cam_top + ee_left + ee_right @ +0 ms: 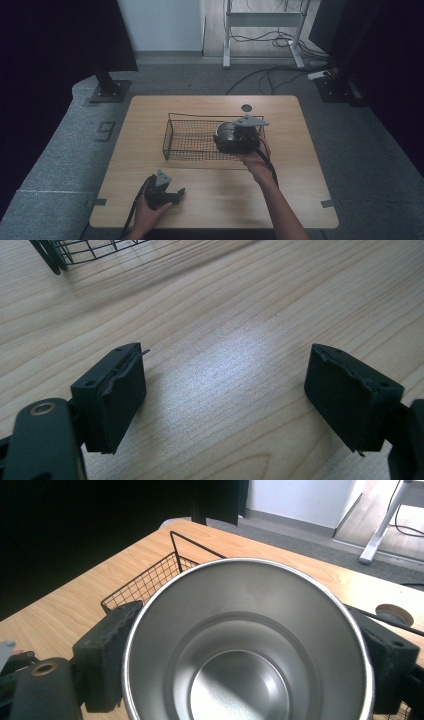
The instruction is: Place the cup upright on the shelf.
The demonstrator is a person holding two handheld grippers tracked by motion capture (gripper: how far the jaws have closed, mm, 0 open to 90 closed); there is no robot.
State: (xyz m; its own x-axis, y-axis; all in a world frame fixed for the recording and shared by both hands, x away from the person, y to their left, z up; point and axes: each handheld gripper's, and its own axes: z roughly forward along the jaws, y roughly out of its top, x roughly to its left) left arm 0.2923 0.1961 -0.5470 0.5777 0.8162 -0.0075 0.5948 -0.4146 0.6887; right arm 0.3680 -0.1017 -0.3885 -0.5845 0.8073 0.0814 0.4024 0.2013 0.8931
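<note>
A steel cup (223,131) hangs tilted over the right end of a black wire basket (185,140) on the wooden table (150,115). My right gripper (226,139) is shut on it. In the right gripper view the black pads (107,645) press on both sides of the cup (240,610), whose open mouth faces the camera, and the basket (150,580) lies behind it. My left gripper (176,197) rests low near the table's front left edge. Its jaws stand wide open over bare wood (225,385) with nothing between them. A basket corner (75,252) shows at the top of that view.
A round cable hole (246,107) sits in the table behind the basket. Beyond the table are a black stand base (107,90), a white desk frame (262,30) and loose cables (280,75) on the floor.
</note>
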